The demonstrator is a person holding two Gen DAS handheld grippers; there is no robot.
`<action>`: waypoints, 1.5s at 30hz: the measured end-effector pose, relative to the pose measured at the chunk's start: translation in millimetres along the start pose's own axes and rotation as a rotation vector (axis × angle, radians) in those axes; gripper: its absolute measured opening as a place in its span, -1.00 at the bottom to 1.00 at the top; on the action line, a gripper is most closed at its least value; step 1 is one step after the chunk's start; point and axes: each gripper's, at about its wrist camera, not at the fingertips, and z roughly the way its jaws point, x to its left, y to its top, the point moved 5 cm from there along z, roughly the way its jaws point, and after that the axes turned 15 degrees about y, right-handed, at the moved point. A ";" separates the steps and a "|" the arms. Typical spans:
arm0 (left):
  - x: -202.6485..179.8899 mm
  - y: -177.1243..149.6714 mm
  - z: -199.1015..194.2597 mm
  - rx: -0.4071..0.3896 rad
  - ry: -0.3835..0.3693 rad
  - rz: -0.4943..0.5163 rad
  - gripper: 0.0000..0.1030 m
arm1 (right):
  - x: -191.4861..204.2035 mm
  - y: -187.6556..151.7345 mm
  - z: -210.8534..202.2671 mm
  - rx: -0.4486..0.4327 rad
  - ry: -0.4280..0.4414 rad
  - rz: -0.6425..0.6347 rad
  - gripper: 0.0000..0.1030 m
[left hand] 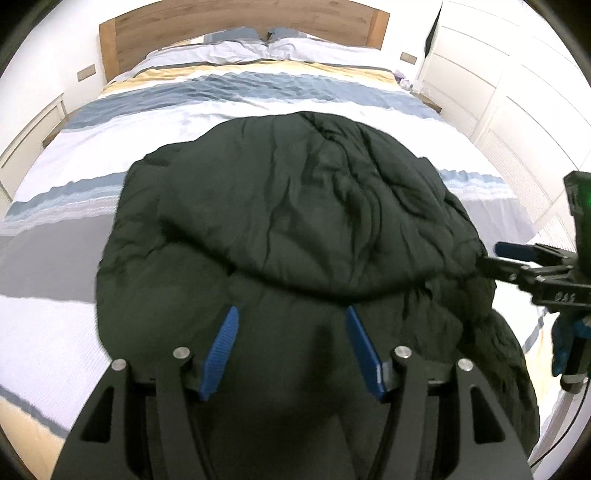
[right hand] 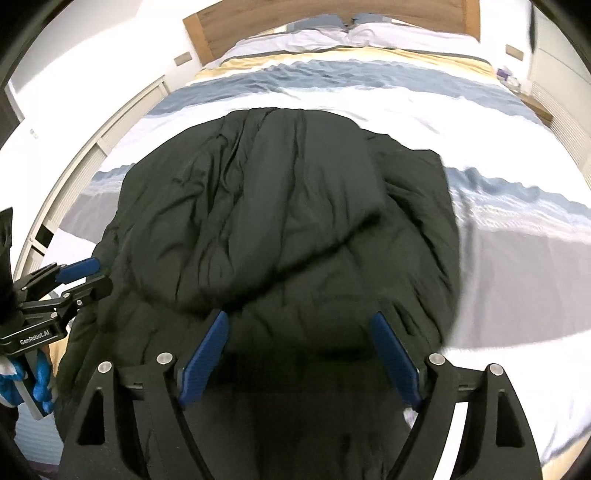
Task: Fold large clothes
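A large dark padded jacket (left hand: 303,206) lies on the bed, its far part folded back over the near part in a rounded flap. My left gripper (left hand: 291,312) hovers over the near part, just short of the flap's edge. Its blue pads (left hand: 221,350) stand apart with nothing pinched between them. In the right wrist view the same jacket (right hand: 280,206) fills the middle. My right gripper (right hand: 299,317) is open above it, pads (right hand: 395,358) wide apart and bare. Each gripper shows at the other view's side, at the jacket's edge: the right gripper (left hand: 495,258) and the left gripper (right hand: 98,275).
The bed's duvet (left hand: 236,92) has white, blue, grey and yellow stripes. Pillows (left hand: 258,48) lie against a wooden headboard (left hand: 155,22). White wardrobe doors (left hand: 517,92) line the right side. A hand in a blue glove (right hand: 40,376) holds the left gripper.
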 end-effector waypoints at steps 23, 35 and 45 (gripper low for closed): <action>79.1 -97.3 -63.1 0.077 0.175 0.003 0.42 | -36.5 -127.8 -93.6 0.159 -0.157 0.182 0.91; 148.7 -153.9 -48.0 0.211 0.256 -0.098 0.43 | -46.1 -167.1 -97.7 0.251 -0.187 0.264 0.92; 175.5 -196.4 -47.6 0.272 0.268 -0.131 0.43 | -44.3 -190.6 -90.9 0.330 -0.189 0.271 0.93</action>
